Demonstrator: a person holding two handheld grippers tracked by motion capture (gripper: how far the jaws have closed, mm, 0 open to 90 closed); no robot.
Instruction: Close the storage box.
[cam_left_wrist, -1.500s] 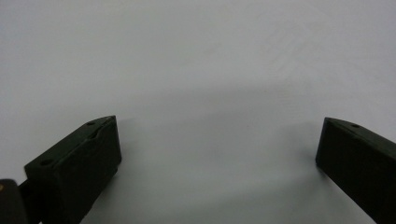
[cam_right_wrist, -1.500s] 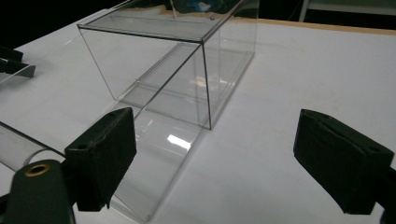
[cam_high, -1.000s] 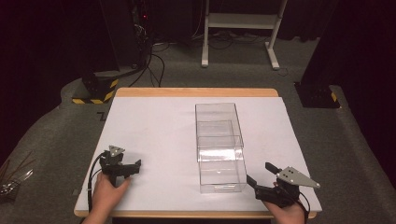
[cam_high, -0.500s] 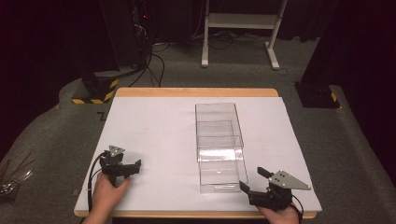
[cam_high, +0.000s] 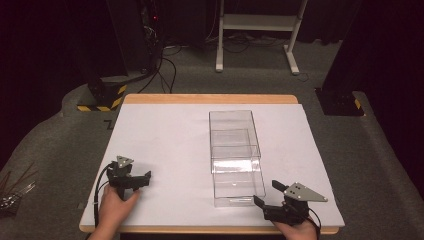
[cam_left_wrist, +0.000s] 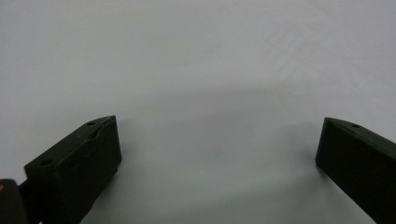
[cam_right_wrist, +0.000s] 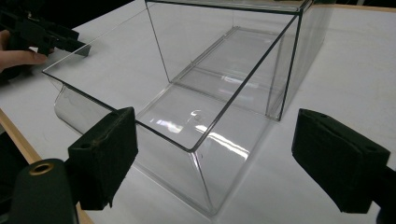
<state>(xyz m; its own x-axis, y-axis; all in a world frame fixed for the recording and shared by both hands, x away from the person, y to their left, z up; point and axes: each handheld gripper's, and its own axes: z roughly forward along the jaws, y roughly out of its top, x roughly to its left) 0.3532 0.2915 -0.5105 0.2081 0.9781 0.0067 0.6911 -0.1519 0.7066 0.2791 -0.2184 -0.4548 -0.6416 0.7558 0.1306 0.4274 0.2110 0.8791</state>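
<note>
The clear plastic box (cam_high: 235, 155) is sitting on the white table (cam_high: 165, 145), right of the middle, with its drawer (cam_right_wrist: 154, 116) pulled partway out toward the person. The right claw (cam_high: 270, 197) is hovering just beside the drawer's near corner, its jaws standing apart with nothing between them, though they have just been closing a little. The left claw (cam_high: 142, 180) is resting well apart from the box near the table's front left, jaws wide over bare table.

The box is probably light, stiff and slippery, with thin walls that could crack or scuff under a hard pinch. The best hold is likely the drawer's front wall (cam_right_wrist: 140, 149), one pad inside and one outside, near the middle so it slides straight.

The transparent walls are making edges hard to read: where the drawer ends and the outer shell (cam_right_wrist: 233, 51) begins is partly lost in reflections. Whether the drawer has a handle or lip is unclear.
</note>
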